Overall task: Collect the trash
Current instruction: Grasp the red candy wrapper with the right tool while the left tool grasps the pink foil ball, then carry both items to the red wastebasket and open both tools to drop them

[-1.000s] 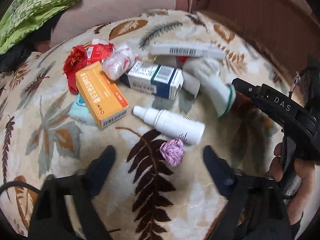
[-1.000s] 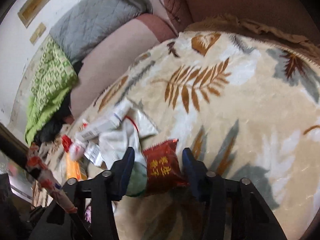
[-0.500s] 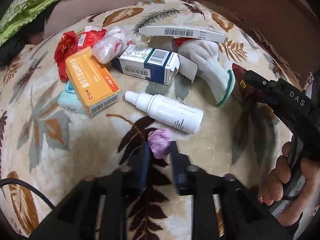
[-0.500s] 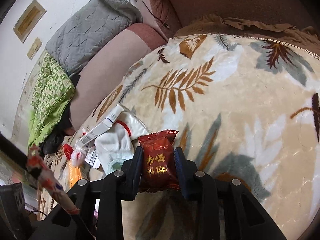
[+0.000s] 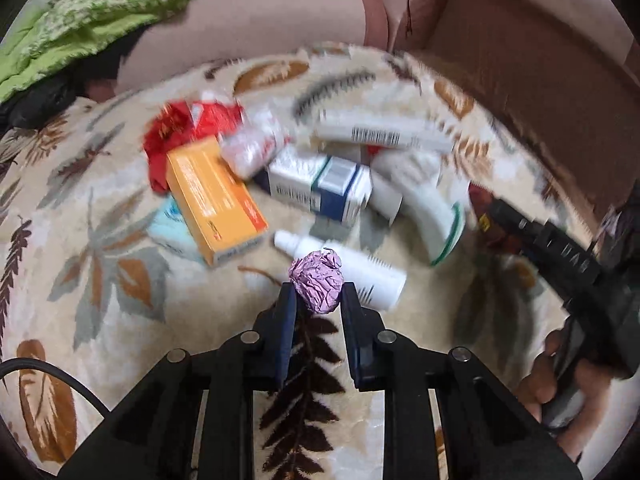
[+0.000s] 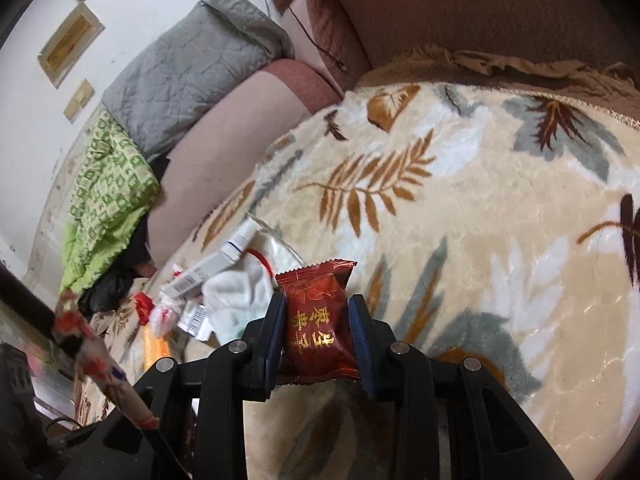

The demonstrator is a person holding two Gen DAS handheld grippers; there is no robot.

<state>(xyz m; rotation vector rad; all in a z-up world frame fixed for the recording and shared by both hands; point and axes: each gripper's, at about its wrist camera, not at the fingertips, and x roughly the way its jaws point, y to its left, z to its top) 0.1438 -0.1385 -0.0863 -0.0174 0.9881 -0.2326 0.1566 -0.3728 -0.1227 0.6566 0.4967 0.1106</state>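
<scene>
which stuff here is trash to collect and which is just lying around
Trash to collect:
- foil ball, in the left gripper
- red packet, in the right gripper
- red wrapper
- likely the orange box, blue box, bottle

Lying about:
- blanket
- grey pillow
- green cloth
- sock, probably

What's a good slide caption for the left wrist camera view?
Left gripper shut on a crumpled pink wrapper, above a leaf-print blanket littered with boxes and a white bottle.
</scene>
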